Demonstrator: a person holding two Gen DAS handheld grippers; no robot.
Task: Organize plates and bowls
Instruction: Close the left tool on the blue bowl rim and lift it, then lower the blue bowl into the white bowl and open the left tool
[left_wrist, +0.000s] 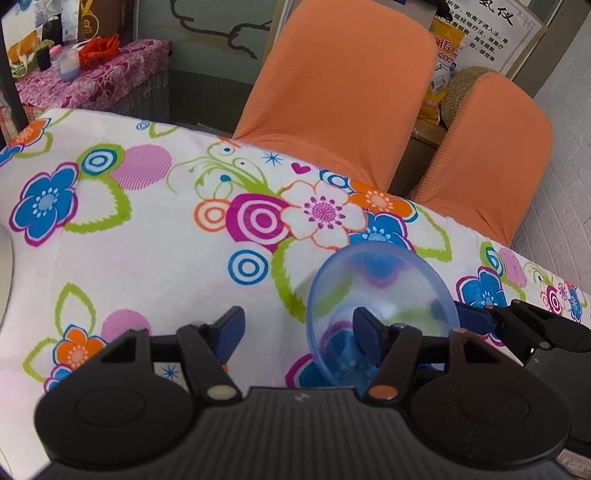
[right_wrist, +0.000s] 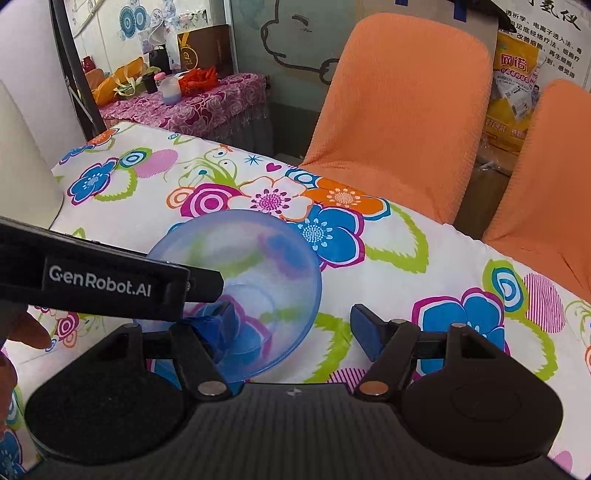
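A translucent blue bowl (left_wrist: 384, 288) lies tilted on the flowered tablecloth (left_wrist: 155, 251), its mouth facing up and toward me. My left gripper (left_wrist: 299, 328) is wide open, and its right finger (left_wrist: 365, 330) reaches inside the bowl. One blue finger of the right gripper (left_wrist: 474, 318) touches the bowl's right rim. In the right wrist view the bowl (right_wrist: 251, 258) sits at the lower left. The right gripper (right_wrist: 293, 326) is open too, and its left finger (right_wrist: 218, 325) shows through the bowl wall. The left gripper's black body (right_wrist: 110, 284) crosses in from the left over the rim.
Two orange-covered chairs (left_wrist: 343, 92) (left_wrist: 491, 147) stand against the table's far edge. A cluttered side table with a purple cloth (right_wrist: 192, 107) is at the back left. A white object (right_wrist: 22, 166) stands at the table's left. A person's hand (right_wrist: 22, 332) holds the left gripper.
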